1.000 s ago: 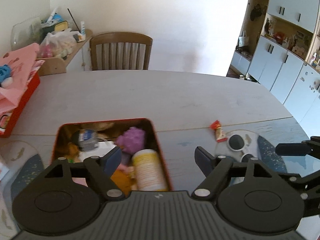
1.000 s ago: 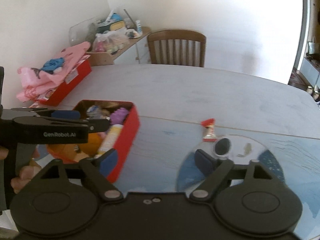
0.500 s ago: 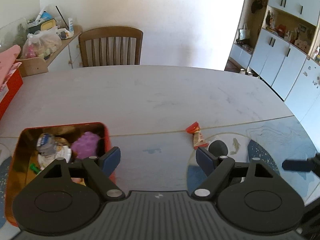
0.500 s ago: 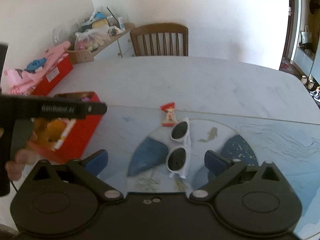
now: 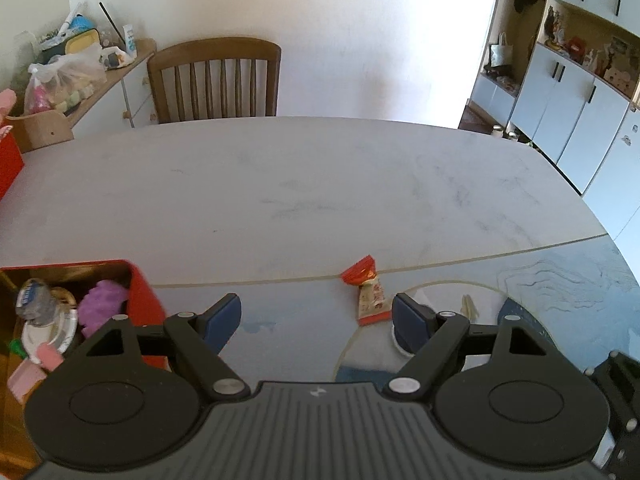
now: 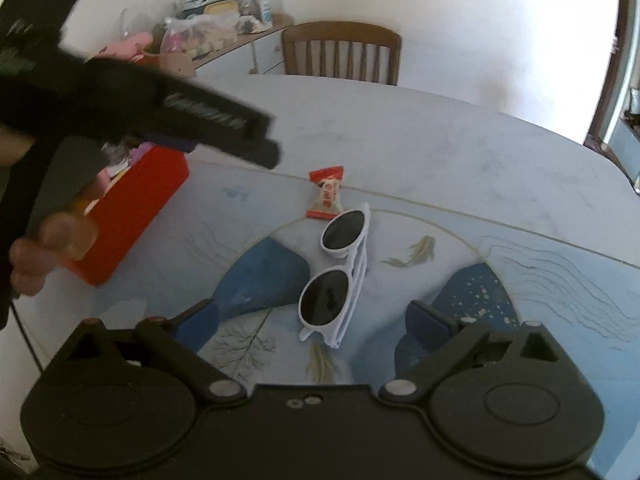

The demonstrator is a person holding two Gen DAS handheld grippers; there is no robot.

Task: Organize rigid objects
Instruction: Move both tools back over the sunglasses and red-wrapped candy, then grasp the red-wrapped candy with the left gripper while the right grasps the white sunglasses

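White sunglasses (image 6: 338, 276) with dark lenses lie folded on the blue table mat, just ahead of my open, empty right gripper (image 6: 314, 326). A red-and-white candy wrapper (image 6: 326, 194) lies just beyond them; it also shows in the left wrist view (image 5: 368, 292). A red box (image 6: 132, 208) holding several items stands to the left; it shows in the left wrist view (image 5: 140, 292) with a purple toy (image 5: 102, 306) and a small bottle (image 5: 34, 302) inside. My left gripper (image 5: 316, 318) is open and empty, right of the box; it shows blurred in the right wrist view (image 6: 224, 128).
A wooden chair (image 5: 214, 78) stands at the table's far side. A cluttered sideboard (image 5: 76, 76) is at the back left. White cabinets (image 5: 576, 100) line the right wall. Another red box (image 5: 8, 164) sits at the table's left edge.
My left gripper has moved right, away from above the red box toward the candy. My right gripper has pulled back and tilted down, bringing the sunglasses between its fingers' line.
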